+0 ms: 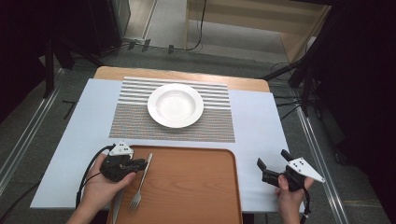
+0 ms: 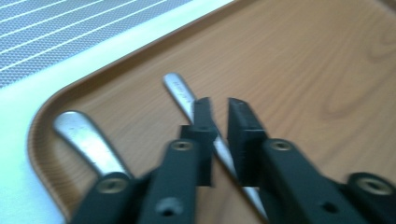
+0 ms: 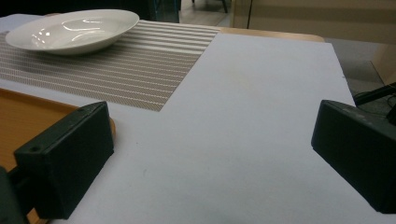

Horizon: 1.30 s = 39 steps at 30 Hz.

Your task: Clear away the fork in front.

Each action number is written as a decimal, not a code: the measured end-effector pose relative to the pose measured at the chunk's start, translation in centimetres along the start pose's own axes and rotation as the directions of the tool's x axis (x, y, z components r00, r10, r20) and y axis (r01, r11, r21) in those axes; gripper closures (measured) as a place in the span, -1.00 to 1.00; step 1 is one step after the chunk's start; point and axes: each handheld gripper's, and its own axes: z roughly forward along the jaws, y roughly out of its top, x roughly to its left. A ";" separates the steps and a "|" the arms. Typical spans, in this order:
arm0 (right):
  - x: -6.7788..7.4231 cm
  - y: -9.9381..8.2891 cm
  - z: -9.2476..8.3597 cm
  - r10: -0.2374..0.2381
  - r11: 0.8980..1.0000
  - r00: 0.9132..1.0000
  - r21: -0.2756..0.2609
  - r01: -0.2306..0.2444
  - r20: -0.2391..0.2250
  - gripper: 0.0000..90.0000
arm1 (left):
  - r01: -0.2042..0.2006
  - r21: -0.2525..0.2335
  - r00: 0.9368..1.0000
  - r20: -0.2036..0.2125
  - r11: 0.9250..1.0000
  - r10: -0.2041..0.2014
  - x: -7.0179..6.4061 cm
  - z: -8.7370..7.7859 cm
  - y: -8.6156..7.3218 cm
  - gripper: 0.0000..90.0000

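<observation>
Two black jaws of the left gripper point(image 2: 219, 109) pinch the slim silver metal fork point(image 1: 141, 179) on the brown wooden tray point(image 1: 196, 186); the right gripper point(image 1: 272, 164) hangs wide open beside that tray.

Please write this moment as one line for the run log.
left gripper: jaws nearly shut around silver metal fork handle on brown wooden tray | right gripper: open over table

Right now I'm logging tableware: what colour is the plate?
White, plain plate; clearest in the high view.
</observation>
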 end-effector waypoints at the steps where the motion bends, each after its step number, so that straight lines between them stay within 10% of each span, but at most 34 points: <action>1: 0.0 0.0 0.0 -0.001 1.000 1.000 -0.002 0.001 0.000 -1.00 | -0.005 0.001 1.000 0.009 1.000 0.005 -0.2 -0.1 0.0 0.92; 10: 0.0 0.0 0.2 -0.006 1.000 1.000 0.005 0.006 0.000 -1.00 | -0.074 0.083 0.996 0.054 0.994 0.070 -2.6 1.1 -1.3 0.96; 25: 0.0 -0.2 0.3 -0.004 1.000 1.000 0.012 0.004 -0.001 -1.00 | 0.003 0.065 1.000 0.006 0.998 -0.003 -0.4 1.0 -1.2 0.96; 31: 0.0 -0.2 0.5 -0.009 1.000 1.000 0.016 0.009 0.003 -1.00 | -0.068 0.081 0.995 -0.063 0.994 0.073 -0.5 2.8 0.7 0.96; 39: -0.1 -0.2 0.5 -0.004 1.000 1.000 0.016 0.004 0.006 -1.00 | -0.033 0.058 0.996 -0.086 0.998 0.038 0.5 2.9 0.8 0.96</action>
